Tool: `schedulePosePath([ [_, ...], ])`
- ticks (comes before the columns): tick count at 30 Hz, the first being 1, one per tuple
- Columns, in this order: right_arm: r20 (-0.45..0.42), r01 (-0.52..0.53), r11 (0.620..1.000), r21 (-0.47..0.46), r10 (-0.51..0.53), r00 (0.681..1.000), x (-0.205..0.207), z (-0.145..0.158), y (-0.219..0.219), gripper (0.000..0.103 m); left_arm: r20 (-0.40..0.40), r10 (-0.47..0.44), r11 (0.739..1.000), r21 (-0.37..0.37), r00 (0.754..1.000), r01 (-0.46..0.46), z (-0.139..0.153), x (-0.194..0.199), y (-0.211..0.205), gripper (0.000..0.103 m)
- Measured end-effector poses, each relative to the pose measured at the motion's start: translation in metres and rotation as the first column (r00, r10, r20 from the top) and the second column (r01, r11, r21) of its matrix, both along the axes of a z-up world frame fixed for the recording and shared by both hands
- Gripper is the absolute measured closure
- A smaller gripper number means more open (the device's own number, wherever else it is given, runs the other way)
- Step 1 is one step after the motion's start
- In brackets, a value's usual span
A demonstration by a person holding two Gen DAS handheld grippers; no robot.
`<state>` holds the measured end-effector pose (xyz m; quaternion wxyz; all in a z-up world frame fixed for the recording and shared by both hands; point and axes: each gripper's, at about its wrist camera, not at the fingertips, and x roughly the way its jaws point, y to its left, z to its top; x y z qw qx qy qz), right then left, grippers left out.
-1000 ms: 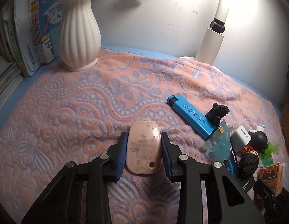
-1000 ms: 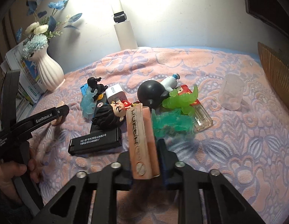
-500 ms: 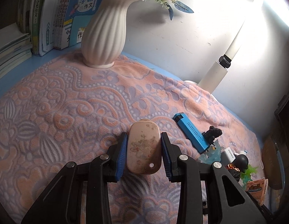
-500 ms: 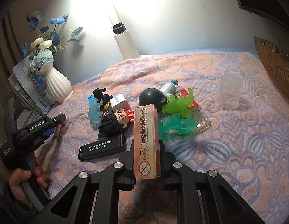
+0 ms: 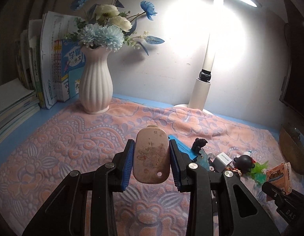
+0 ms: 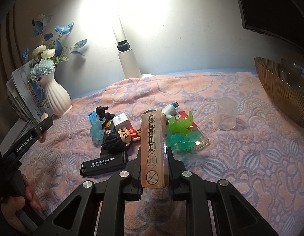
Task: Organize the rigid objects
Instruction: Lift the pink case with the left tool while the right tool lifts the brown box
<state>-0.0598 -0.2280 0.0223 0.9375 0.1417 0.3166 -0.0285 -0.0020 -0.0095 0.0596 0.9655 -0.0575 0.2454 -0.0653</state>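
My left gripper (image 5: 151, 158) is shut on a worn pink oval case (image 5: 151, 157) and holds it above the pink patterned cloth (image 5: 63, 153). My right gripper (image 6: 153, 158) is shut on an orange card box (image 6: 153, 151) marked POKER, raised over the cloth; the box also shows at the right edge of the left wrist view (image 5: 278, 172). A pile lies ahead of it: black lighter (image 6: 103, 165), blue lighter (image 6: 92, 117), white charger (image 6: 122, 122), dark-haired figure (image 6: 120, 140), green toys (image 6: 181, 132), clear lighter (image 6: 201, 140).
A white vase (image 5: 96, 84) with flowers and a row of books (image 5: 43, 74) stand at the back left. A white lamp (image 5: 204, 82) stands at the back. A clear cup (image 6: 225, 116) and a brown ribbed bowl (image 6: 279, 90) are at the right.
Both grippers have risen and tilted up with their objects still held; the left view now shows the whole vase and the lamp head, and the pile looks farther from the right gripper.
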Motion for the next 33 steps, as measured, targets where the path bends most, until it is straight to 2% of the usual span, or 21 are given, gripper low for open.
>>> schedulePosePath([
  [3, 0.048, 0.011, 0.999, -0.043, -0.009, 0.999, -0.010, 0.010, 0.005, 0.085, 0.024, 0.008, 0.999, 0.044, 1.000, -0.009, 0.005, -0.016, -0.011, 0.072],
  [8, 0.132, 0.025, 0.992, -0.122, -0.008, 0.991, -0.029, 0.028, 0.010, 0.085, 0.032, -0.029, 0.999, 0.039, 0.999, 0.027, 0.013, -0.033, -0.030, 0.072],
  [14, 0.154, 0.013, 0.996, -0.085, 0.000, 0.988, -0.038, 0.044, 0.000, 0.085, 0.057, -0.073, 0.993, 0.098, 0.996, 0.067, 0.022, -0.048, -0.061, 0.072],
  [21, 0.144, 0.043, 0.997, -0.067, -0.033, 0.989, -0.046, 0.051, -0.020, 0.085, 0.000, -0.138, 0.989, -0.044, 0.990, 0.138, 0.034, -0.059, -0.087, 0.072],
  [33, 0.178, 0.102, 0.993, -0.062, -0.090, 0.980, -0.075, 0.073, -0.059, 0.085, 0.043, -0.181, 0.983, -0.025, 0.983, 0.182, 0.052, -0.074, -0.138, 0.072],
])
